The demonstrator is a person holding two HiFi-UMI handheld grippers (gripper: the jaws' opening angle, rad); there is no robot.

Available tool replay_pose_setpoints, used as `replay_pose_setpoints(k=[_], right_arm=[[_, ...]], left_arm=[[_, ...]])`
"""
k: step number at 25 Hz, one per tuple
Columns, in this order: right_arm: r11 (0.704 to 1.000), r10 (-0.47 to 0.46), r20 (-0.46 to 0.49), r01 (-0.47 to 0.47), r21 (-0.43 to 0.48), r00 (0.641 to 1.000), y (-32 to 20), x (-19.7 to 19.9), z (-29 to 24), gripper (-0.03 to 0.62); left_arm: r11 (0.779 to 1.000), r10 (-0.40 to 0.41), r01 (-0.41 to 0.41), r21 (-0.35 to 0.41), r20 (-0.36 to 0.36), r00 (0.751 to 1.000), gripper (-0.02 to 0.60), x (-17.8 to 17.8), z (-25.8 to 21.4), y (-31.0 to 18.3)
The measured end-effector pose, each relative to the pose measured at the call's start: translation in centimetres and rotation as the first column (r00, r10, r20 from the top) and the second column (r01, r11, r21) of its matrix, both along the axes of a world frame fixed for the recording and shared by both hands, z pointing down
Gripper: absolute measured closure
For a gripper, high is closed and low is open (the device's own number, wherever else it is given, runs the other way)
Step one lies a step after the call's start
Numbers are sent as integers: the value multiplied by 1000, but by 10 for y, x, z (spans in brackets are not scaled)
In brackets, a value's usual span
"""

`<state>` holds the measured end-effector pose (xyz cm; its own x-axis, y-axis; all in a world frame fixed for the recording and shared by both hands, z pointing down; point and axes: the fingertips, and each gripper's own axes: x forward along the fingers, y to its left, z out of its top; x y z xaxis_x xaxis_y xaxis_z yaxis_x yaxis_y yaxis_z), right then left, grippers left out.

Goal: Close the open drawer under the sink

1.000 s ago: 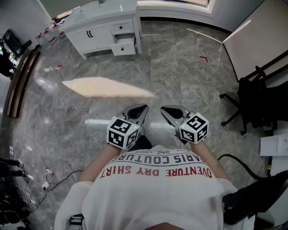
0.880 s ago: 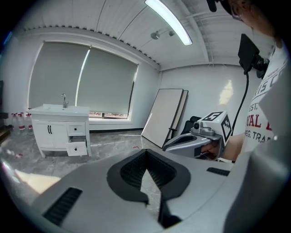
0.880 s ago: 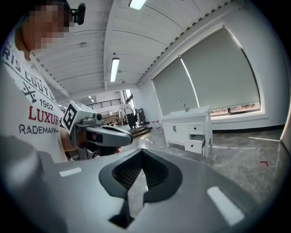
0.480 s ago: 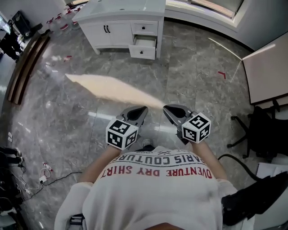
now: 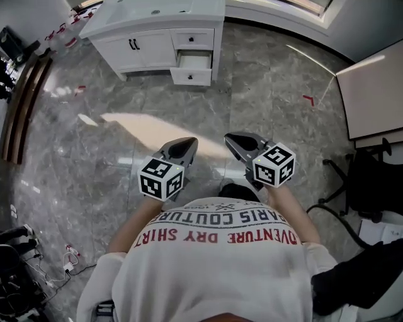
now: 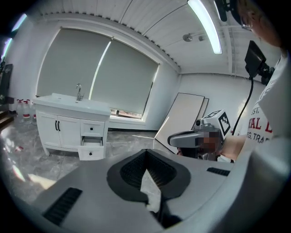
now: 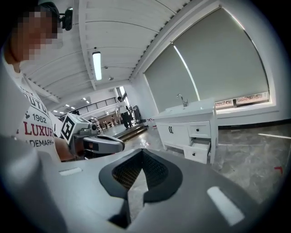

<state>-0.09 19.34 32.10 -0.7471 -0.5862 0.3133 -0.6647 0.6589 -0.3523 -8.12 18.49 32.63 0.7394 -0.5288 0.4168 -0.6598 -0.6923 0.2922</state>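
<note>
Over the last 1 s the person has turned and stepped toward the sink [image 5: 165, 9]. The open drawer [image 5: 191, 75] beneath it now lies straight ahead, still well apart. The left gripper [image 5: 183, 146] and right gripper [image 5: 242, 141] are both clenched and empty, so the approach remains.

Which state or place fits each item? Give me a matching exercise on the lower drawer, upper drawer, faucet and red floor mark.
1. lower drawer
2. upper drawer
3. faucet
4. red floor mark

A. closed
B. on top of the vanity
C. pulled out
D. on the floor tiles

Pairs: 1-C, 2-A, 3-B, 4-D
</note>
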Motion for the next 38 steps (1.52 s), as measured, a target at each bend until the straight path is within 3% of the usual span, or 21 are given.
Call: replay_pose_setpoints(k=[6, 11, 18, 23, 29, 38], right_arm=[[998, 31, 39, -28, -57, 999, -91, 26, 32, 592], [996, 10, 45, -6, -93, 999, -214, 54, 59, 593], [999, -44, 58, 44, -15, 997, -378, 74, 28, 594], [997, -70, 64, 71, -23, 996, -427, 72, 39, 594], [994, -79, 45, 82, -70, 996, -456, 48, 74, 594], [997, -16, 30, 19, -80, 999, -560, 43, 116, 594]], left_arm=[[999, 19, -19, -40, 13, 1000, 580, 24, 33, -83], [997, -11, 13, -82, 25, 1000, 578, 52, 56, -201], [996, -77, 78, -45, 34, 996, 578, 72, 32, -361], [995, -78, 80, -55, 42, 996, 578, 68, 48, -405], [987, -94, 96, -130, 25, 995, 579, 53, 87, -435], [973, -73, 79, -215, 39, 997, 578, 48, 143, -538]])
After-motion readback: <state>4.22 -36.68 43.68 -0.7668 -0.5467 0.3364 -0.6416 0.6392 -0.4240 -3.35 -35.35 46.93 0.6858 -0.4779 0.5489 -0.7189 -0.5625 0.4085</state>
